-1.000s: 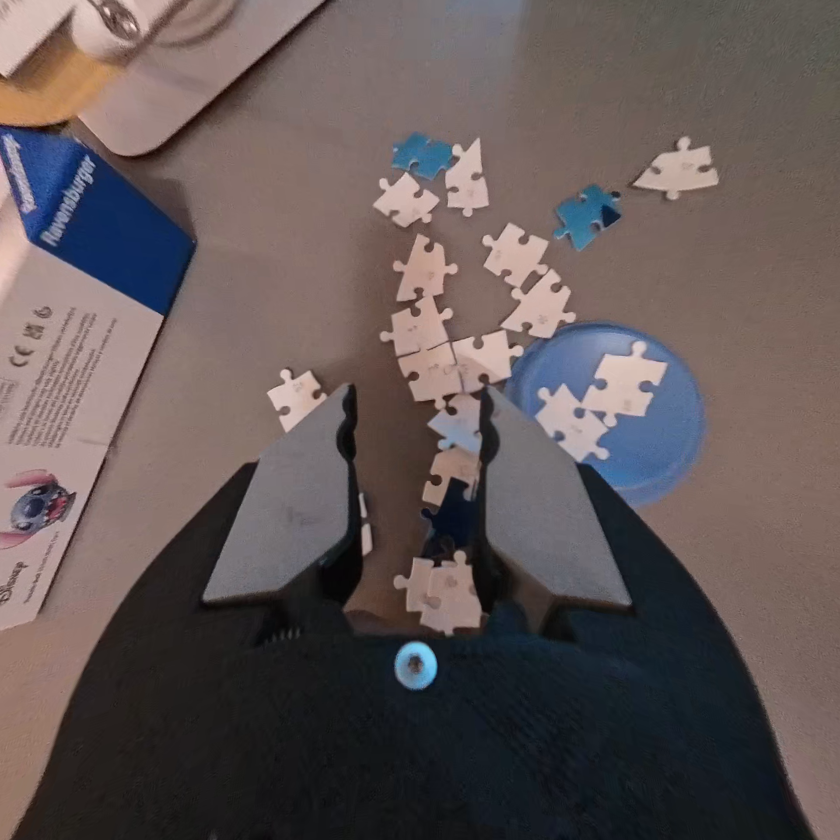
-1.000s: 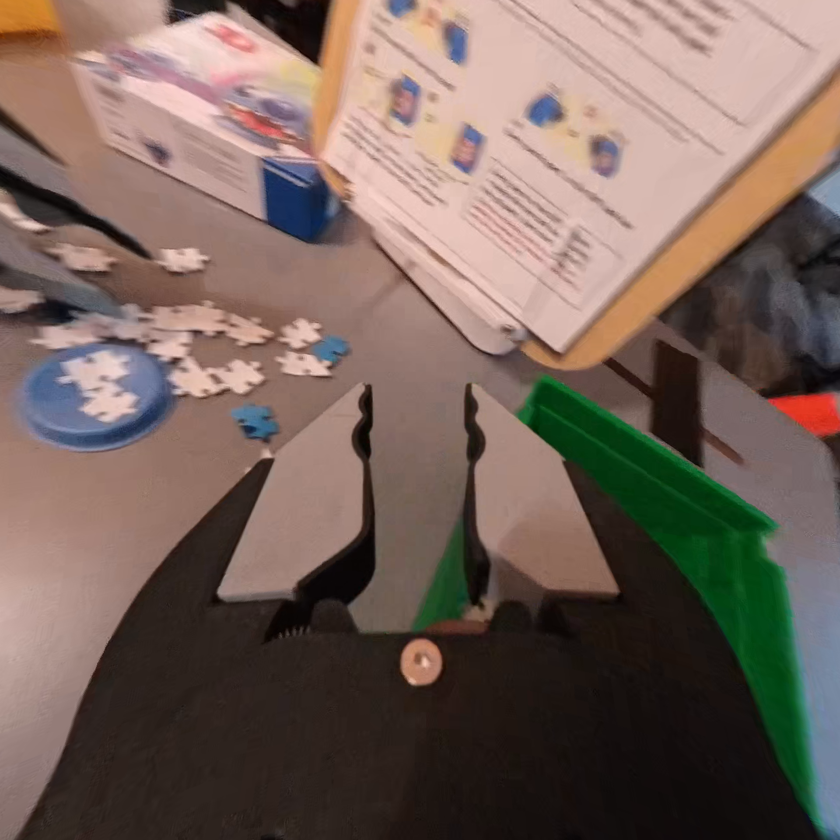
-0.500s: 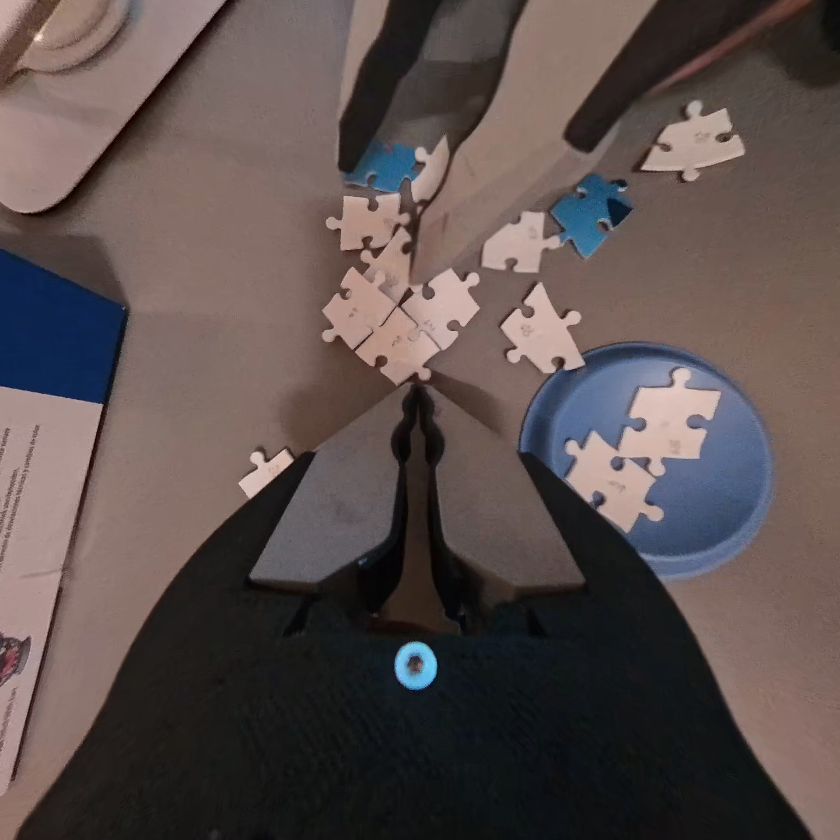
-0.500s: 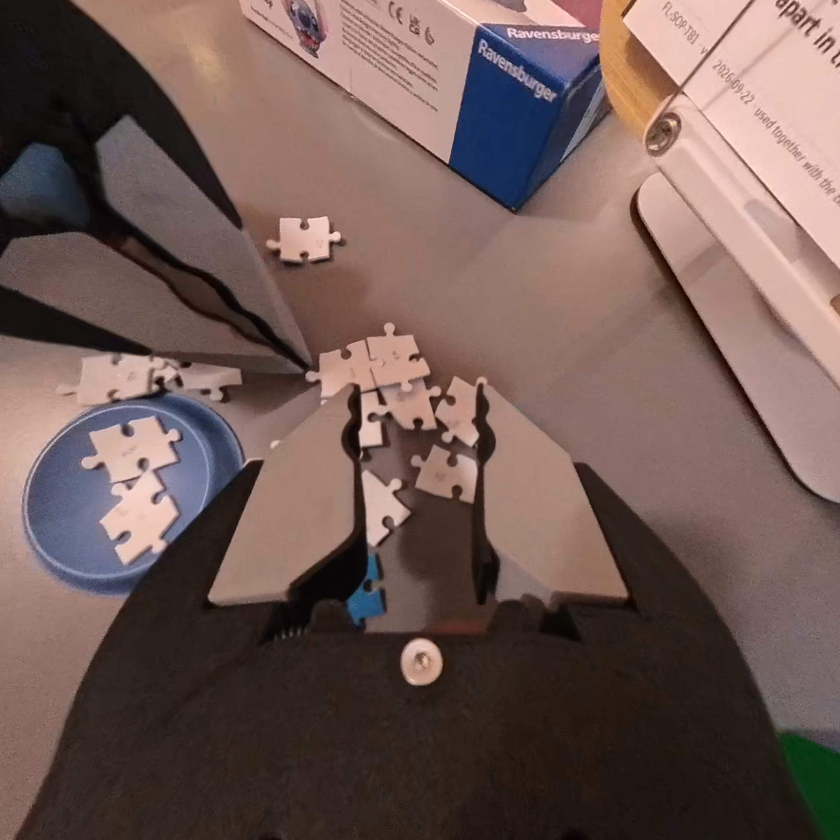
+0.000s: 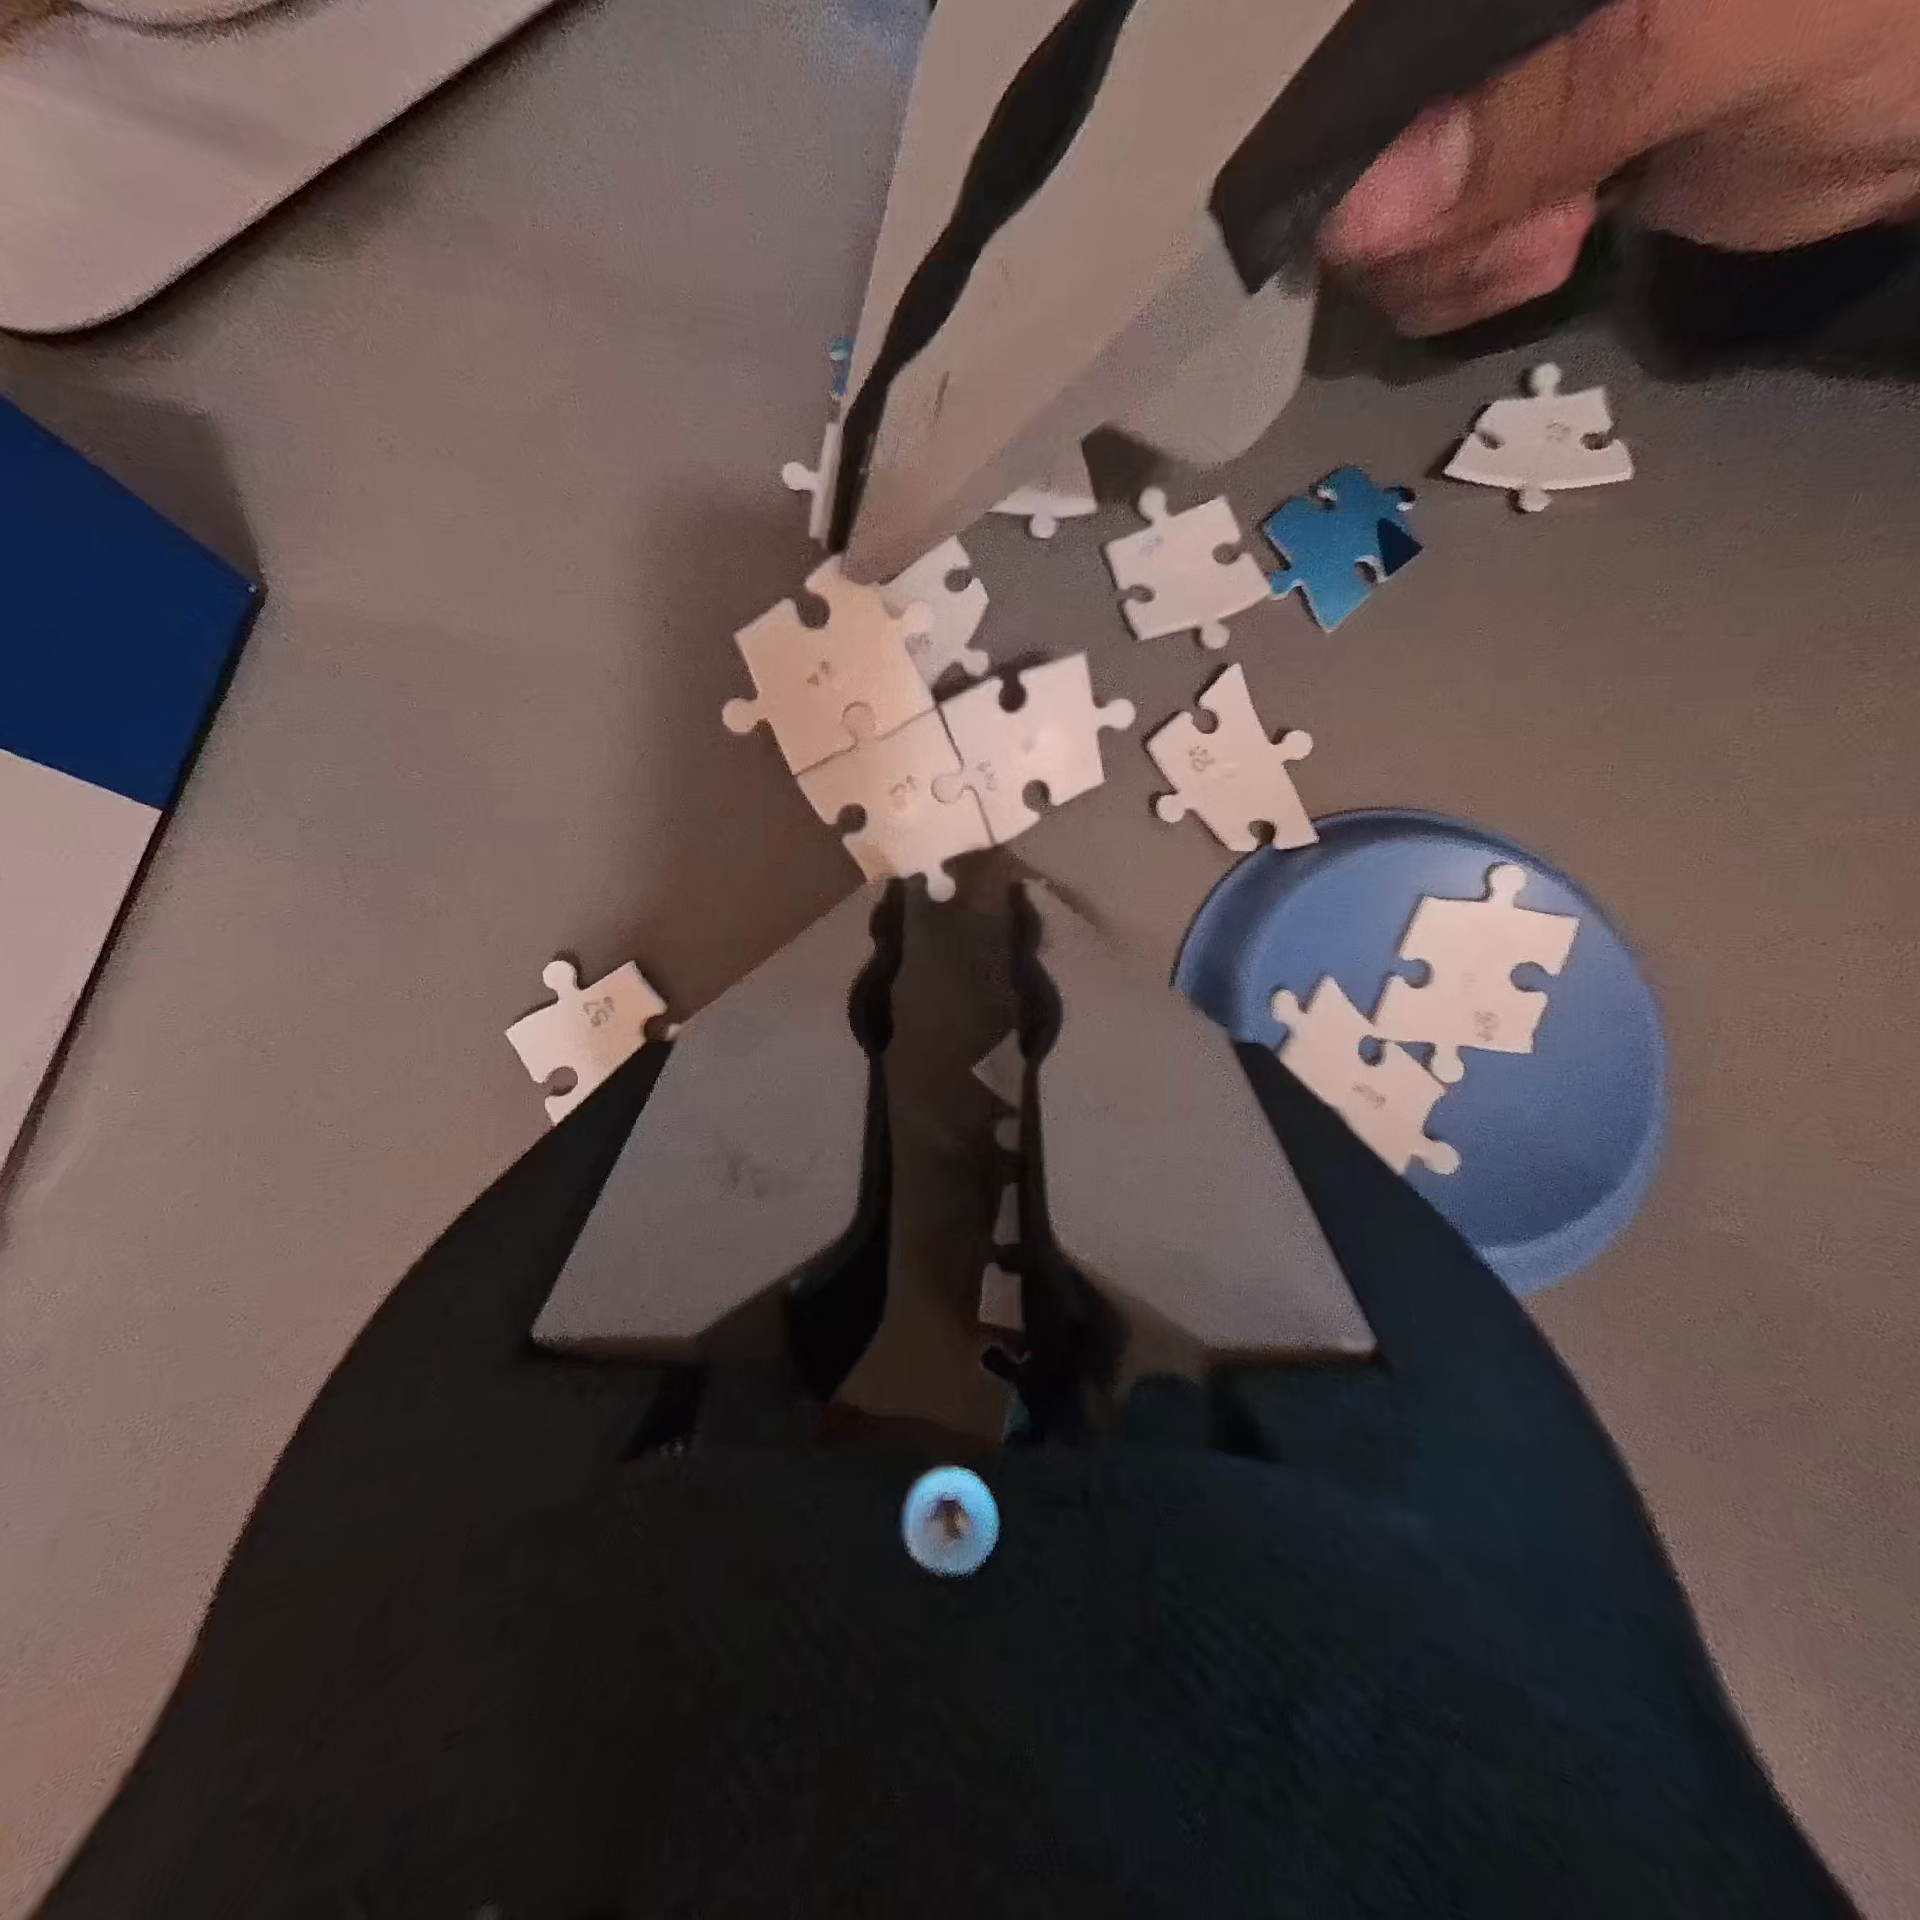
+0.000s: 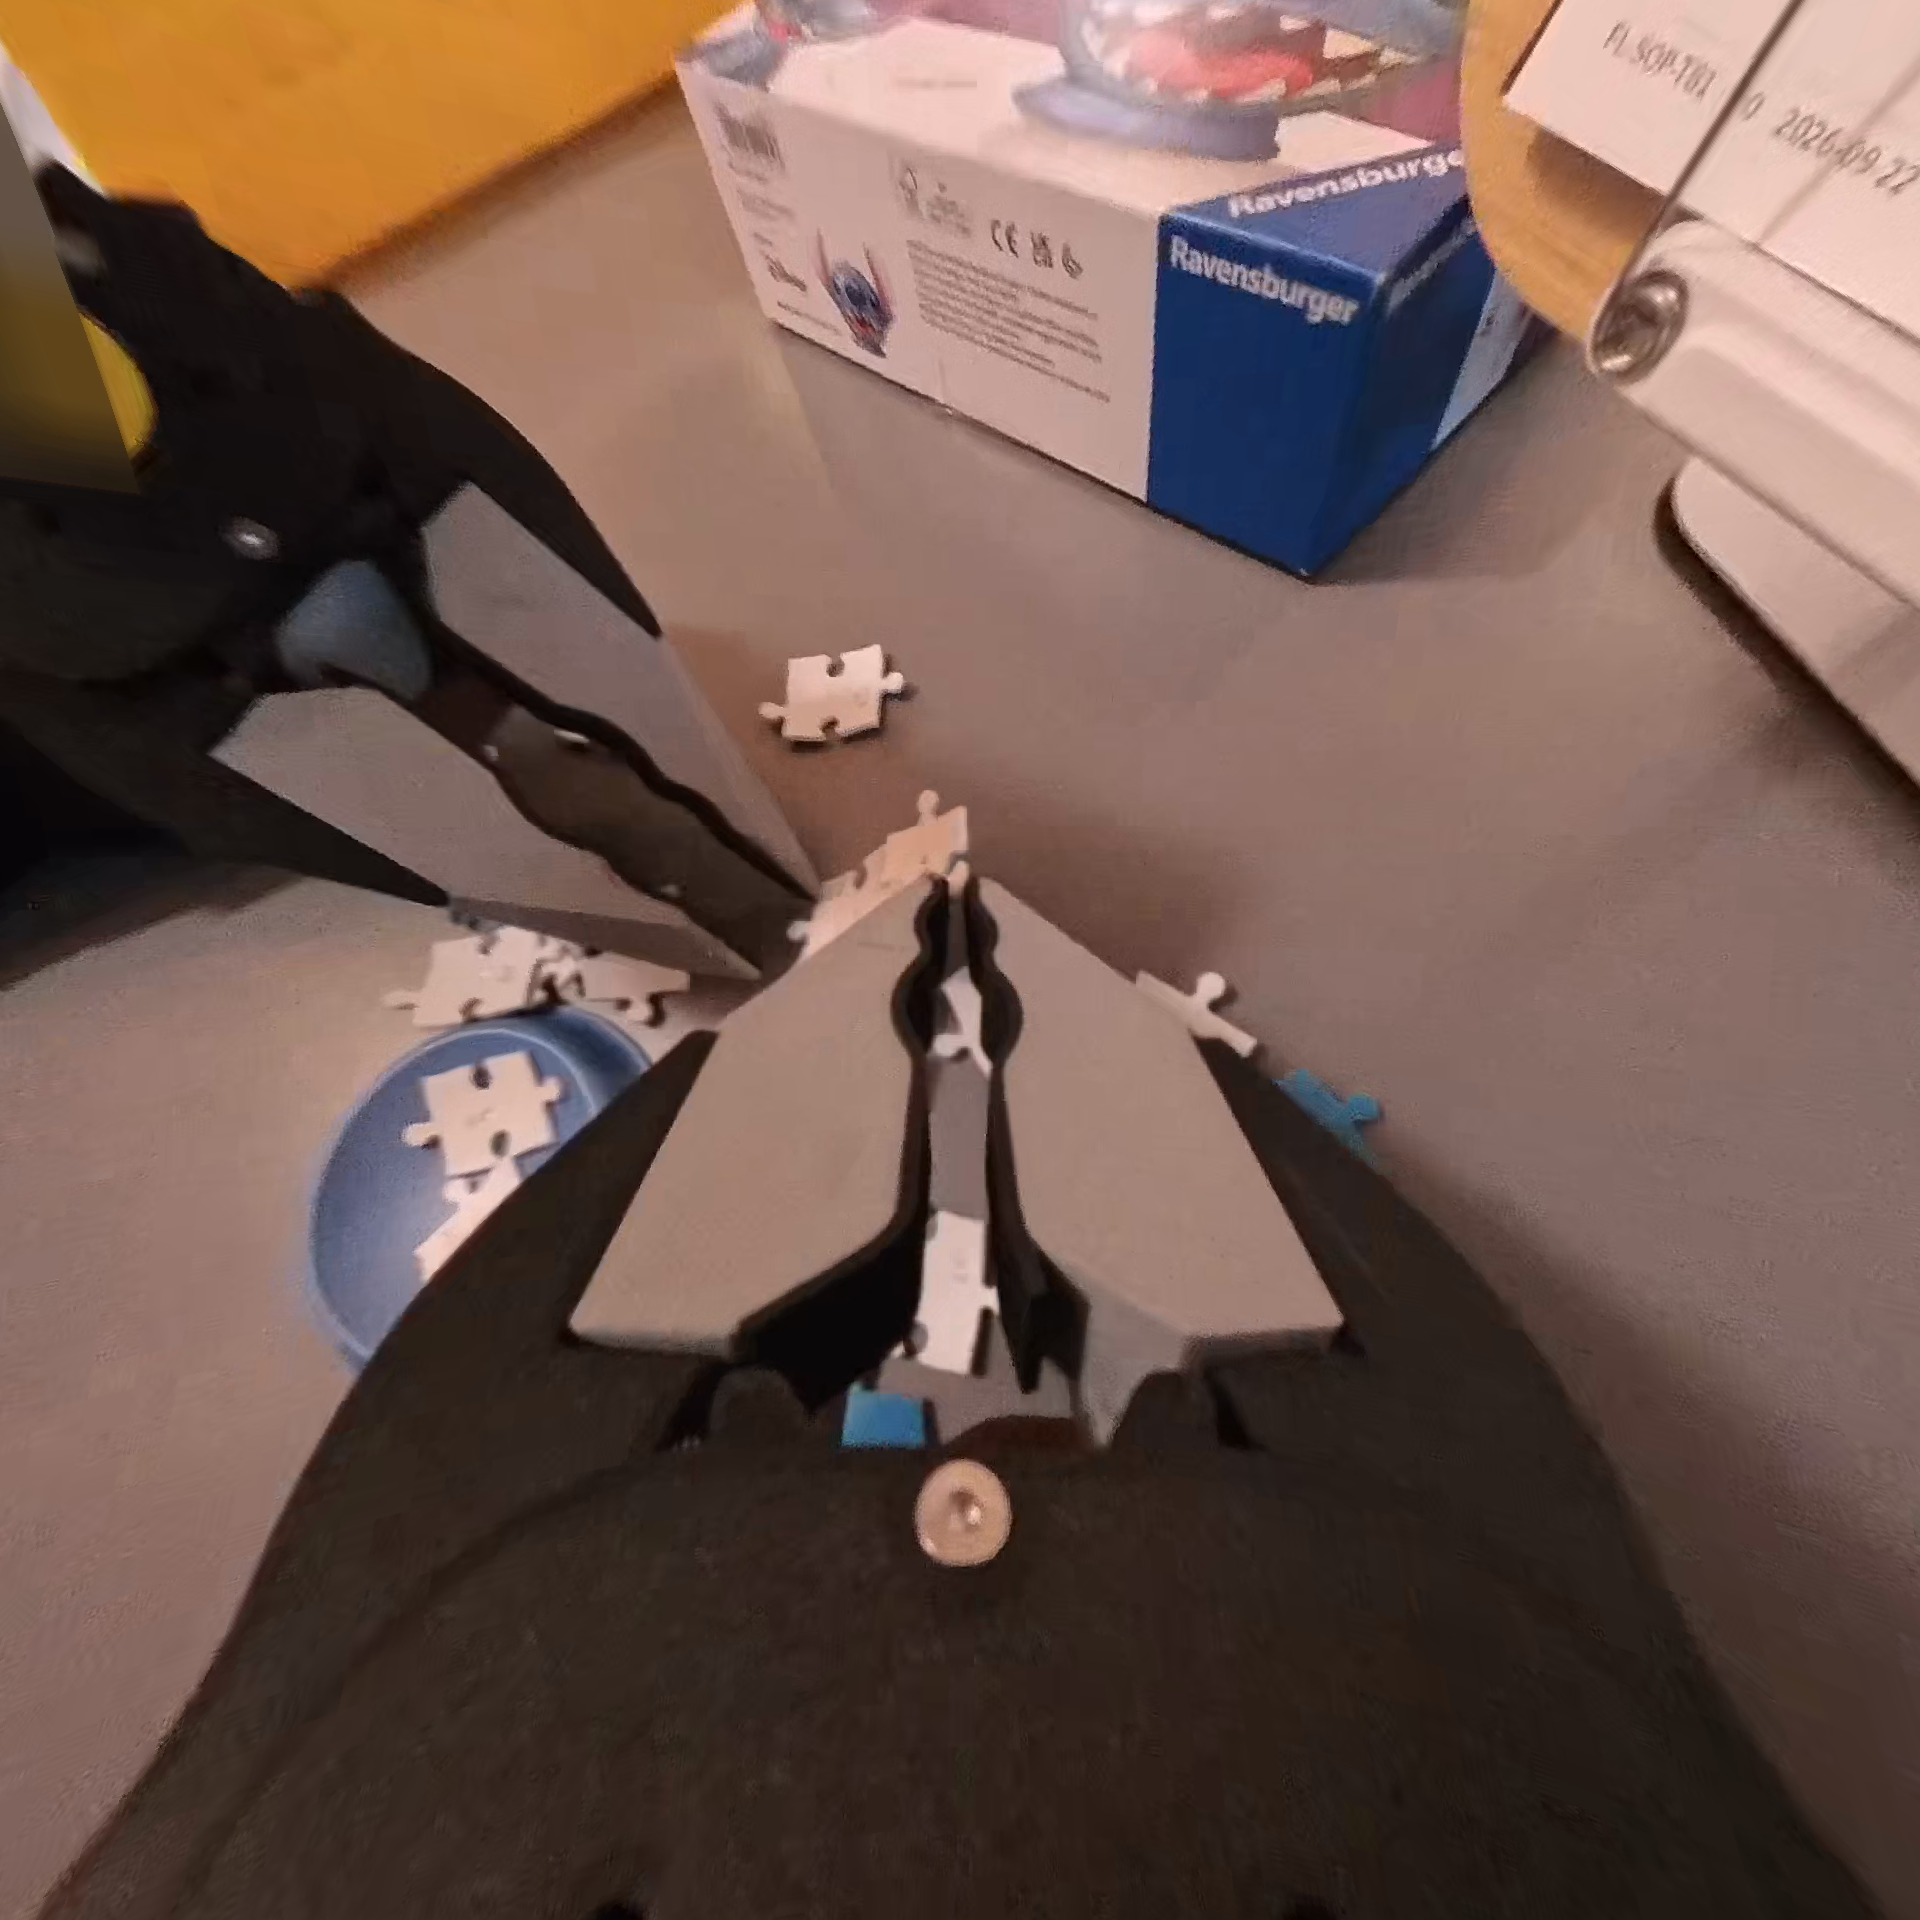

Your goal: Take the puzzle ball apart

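Observation:
A cluster of three joined white puzzle pieces (image 5: 904, 727) lies between the two grippers and looks raised off the grey table (image 5: 468, 520), with shadow under it. My right gripper (image 6: 951, 888) is shut on the cluster's far corner; it comes in from the top of the left wrist view (image 5: 847, 545). The cluster shows nearly edge-on past its tips (image 6: 894, 868). My left gripper (image 5: 958, 899) is slightly open, its tips at the cluster's near tab without pressing on it. It also shows at the left of the right wrist view (image 6: 784, 930). Loose pieces show through both jaw gaps.
A blue dish (image 5: 1558, 1174) with two white pieces (image 5: 1475, 977) sits to the right. Loose white pieces (image 5: 587, 1023) and a blue piece (image 5: 1335, 556) lie around. A puzzle box (image 6: 1039, 312), a white stand base (image 6: 1787, 582) and a clipboard with papers (image 6: 1714, 83) stand behind. A hand (image 5: 1558, 156) holds the right gripper.
My right gripper swung from the green bin to the pieces and closed on the cluster's corner. My left gripper closed at the cluster's near edge, then opened a little.

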A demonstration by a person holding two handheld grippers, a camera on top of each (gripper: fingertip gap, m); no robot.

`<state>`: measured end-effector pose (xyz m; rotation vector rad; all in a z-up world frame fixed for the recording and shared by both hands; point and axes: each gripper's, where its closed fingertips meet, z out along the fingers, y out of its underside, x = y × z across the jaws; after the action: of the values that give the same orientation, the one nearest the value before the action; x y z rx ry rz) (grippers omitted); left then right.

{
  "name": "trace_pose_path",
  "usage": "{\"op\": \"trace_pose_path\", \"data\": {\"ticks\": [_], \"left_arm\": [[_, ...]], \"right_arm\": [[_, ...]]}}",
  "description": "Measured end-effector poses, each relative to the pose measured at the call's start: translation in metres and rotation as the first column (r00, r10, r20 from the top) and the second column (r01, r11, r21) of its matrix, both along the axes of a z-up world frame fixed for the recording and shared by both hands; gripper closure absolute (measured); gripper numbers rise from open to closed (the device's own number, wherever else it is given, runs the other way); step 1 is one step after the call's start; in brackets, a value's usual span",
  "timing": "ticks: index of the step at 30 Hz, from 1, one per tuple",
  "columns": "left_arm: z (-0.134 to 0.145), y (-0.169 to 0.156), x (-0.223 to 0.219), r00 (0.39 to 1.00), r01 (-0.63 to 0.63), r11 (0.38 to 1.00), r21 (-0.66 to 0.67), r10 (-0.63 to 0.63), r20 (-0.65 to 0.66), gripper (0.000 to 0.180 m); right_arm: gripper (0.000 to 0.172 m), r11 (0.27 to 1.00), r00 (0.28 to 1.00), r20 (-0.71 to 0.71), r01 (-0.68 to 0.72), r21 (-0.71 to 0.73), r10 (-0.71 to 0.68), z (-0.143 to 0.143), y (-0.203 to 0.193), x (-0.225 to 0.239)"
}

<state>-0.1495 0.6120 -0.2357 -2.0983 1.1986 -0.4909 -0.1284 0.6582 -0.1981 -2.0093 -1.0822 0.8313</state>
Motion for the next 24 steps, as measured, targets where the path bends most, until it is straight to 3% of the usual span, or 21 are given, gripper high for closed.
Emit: {"op": "trace_pose_path", "data": {"ticks": [4,8,9,12,17,19,21,22,23,24], "left_arm": [[-0.001,0.003,-0.006,1.000,-0.023,1.000,-0.007,0.023,0.003,0.150],[-0.001,-0.001,0.002,1.000,0.015,1.000,0.002,-0.015,0.024,0.139],[0.001,-0.004,0.008,0.998,0.037,0.999,-0.007,-0.037,0.049,0.141],[0.012,-0.003,0.016,0.992,0.043,0.999,0.005,-0.043,0.118,0.179],[0.026,-0.003,0.021,0.982,0.068,0.997,0.048,-0.075,0.173,0.180],[0.029,-0.003,0.022,0.982,0.071,0.996,0.062,-0.081,0.169,0.180],[0.033,-0.003,0.023,0.981,0.087,0.991,0.098,-0.102,0.165,0.180],[0.036,-0.003,0.025,0.980,0.094,0.988,0.123,-0.114,0.164,0.180],[0.038,-0.004,0.026,0.979,0.110,0.983,0.149,-0.133,0.156,0.180],[0.040,-0.002,0.024,0.985,0.092,0.977,0.190,-0.118,0.127,0.180]], "right_arm": [[0.172,0.998,0.995,-0.092,-0.039,-0.047,0.034,0.008,-0.012,0.002],[0.172,0.997,0.994,-0.088,-0.066,-0.046,0.062,0.008,-0.020,-0.002],[0.172,0.996,0.993,-0.096,-0.073,-0.044,0.068,0.010,-0.022,-0.004],[0.172,0.995,0.984,-0.158,-0.093,-0.044,0.085,0.022,-0.028,-0.008],[0.172,0.991,0.971,-0.206,-0.130,-0.027,0.121,0.036,-0.035,-0.002],[0.153,0.986,0.969,-0.184,-0.169,0.005,0.167,0.037,-0.041,-0.002],[0.148,0.975,0.961,-0.167,-0.223,0.001,0.220,0.032,-0.049,-0.004],[0.150,0.972,0.960,-0.161,-0.234,-0.008,0.230,0.030,-0.052,-0.006],[0.167,0.975,0.963,-0.159,-0.220,-0.004,0.217,0.028,-0.049,-0.007],[0.170,0.978,0.965,-0.173,-0.206,-0.016,0.200,0.029,-0.048,-0.007]]}}
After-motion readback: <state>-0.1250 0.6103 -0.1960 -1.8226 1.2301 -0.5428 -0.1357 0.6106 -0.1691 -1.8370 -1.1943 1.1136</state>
